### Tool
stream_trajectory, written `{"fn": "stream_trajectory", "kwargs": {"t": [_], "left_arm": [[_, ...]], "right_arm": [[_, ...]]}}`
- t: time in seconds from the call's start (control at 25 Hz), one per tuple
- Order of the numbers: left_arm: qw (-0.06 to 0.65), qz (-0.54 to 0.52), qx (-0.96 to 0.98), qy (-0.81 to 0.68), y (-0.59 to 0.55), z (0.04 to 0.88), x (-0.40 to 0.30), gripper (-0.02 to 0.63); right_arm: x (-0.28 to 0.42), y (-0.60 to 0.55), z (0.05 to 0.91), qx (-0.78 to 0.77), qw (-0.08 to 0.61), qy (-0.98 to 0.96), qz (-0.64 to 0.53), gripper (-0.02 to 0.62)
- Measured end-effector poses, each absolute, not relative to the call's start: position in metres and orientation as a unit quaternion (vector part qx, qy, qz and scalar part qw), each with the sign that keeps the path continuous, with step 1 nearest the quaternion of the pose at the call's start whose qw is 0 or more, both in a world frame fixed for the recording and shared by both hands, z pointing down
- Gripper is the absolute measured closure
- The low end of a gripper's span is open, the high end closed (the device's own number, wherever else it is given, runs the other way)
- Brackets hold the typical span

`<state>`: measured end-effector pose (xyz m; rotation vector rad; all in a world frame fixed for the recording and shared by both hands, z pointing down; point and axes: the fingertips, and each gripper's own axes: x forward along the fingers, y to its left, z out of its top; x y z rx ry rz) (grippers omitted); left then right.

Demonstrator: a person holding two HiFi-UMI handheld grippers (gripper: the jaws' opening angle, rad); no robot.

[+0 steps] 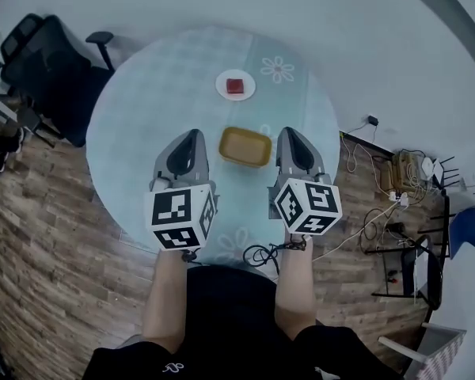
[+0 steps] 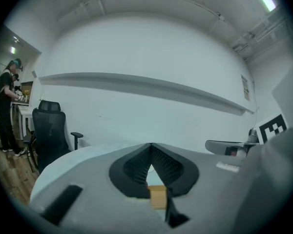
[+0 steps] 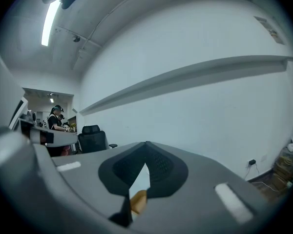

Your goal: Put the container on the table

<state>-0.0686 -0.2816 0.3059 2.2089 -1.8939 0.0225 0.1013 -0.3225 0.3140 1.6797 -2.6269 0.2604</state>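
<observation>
A shallow yellow container [image 1: 245,146] lies on the round pale-blue table [image 1: 166,77], a little in front of me. My left gripper [image 1: 194,135] hangs to its left and my right gripper [image 1: 291,133] to its right, both above the table and apart from the container. In the left gripper view the left gripper [image 2: 150,145] points nearly level at a white wall, jaws shut tip to tip with nothing between them; a bit of the container [image 2: 157,196] shows below. The right gripper [image 3: 146,144] is likewise shut and empty, with the container [image 3: 138,201] glimpsed underneath.
A white plate [image 1: 235,85] with a red thing on it sits farther back on the table. A black office chair [image 1: 51,62] stands at the table's left. Cables and a power strip [image 1: 388,212] lie on the wood floor at right. A person [image 2: 7,106] stands far left.
</observation>
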Motion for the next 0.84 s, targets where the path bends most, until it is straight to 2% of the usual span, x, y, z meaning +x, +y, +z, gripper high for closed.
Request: {"fn": "stream_trajectory", "kwargs": {"t": [0.84], "left_arm": [[0.116, 0.016, 0.77, -0.627, -0.288, 0.309, -0.026, 0.606]], "right_arm": [[0.146, -0.326, 0.318, 0.558, 0.013, -0.826, 0.082, 0.584]]}}
